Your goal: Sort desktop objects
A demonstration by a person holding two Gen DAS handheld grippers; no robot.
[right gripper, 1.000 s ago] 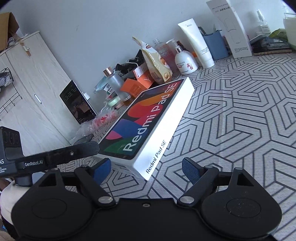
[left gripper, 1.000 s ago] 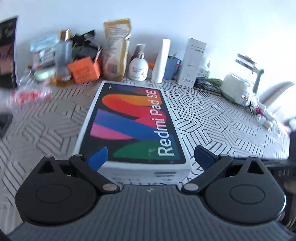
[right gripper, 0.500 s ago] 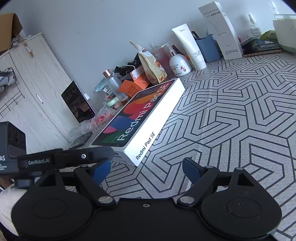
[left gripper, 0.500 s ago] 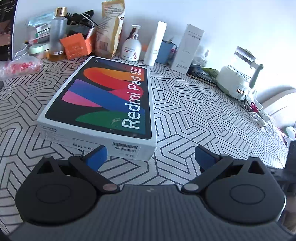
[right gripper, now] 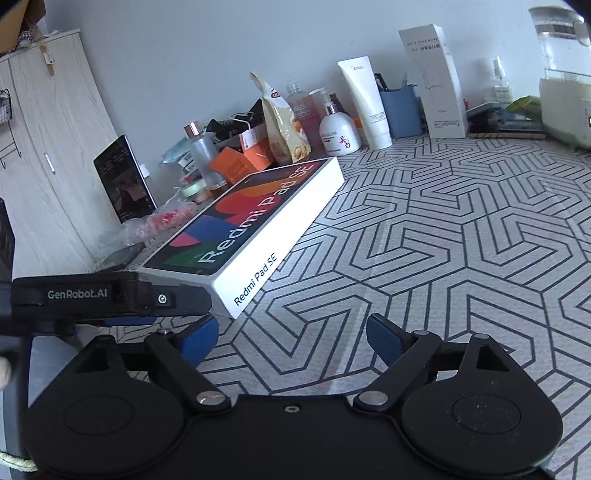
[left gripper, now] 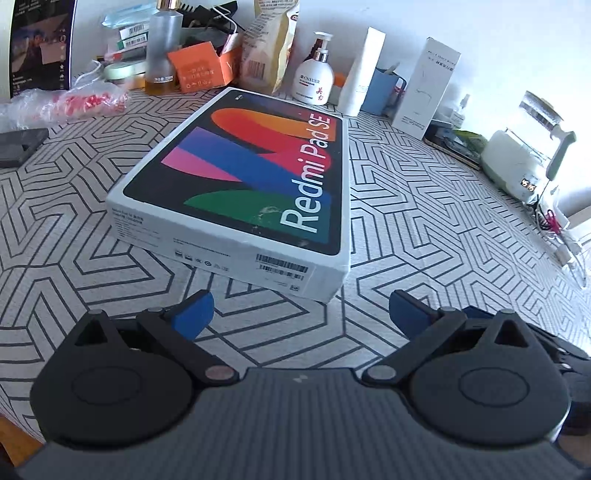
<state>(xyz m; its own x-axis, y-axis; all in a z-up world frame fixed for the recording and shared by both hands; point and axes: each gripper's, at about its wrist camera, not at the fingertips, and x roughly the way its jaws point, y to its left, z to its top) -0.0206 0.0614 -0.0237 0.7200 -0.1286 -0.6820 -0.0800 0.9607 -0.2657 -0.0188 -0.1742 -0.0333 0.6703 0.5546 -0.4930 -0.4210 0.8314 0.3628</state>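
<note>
A white tablecloth [right gripper: 461,258] printed with black geometric lines covers the desk; behind it stands a plain pale grey wall [right gripper: 184,55]; at the far left is a light wooden cupboard [right gripper: 55,147] with a brown cardboard box [right gripper: 22,18] on top and a black wire rack [right gripper: 5,122] on its front; at the far right sits a pale green electric kettle with a glass jug [left gripper: 517,166]; just beside it, nearer, lies a tangle of white and red cables [left gripper: 554,221].

Black left gripper [left gripper: 300,312] with blue-padded fingers [left gripper: 194,314], marked GenRobot.AI.
</note>
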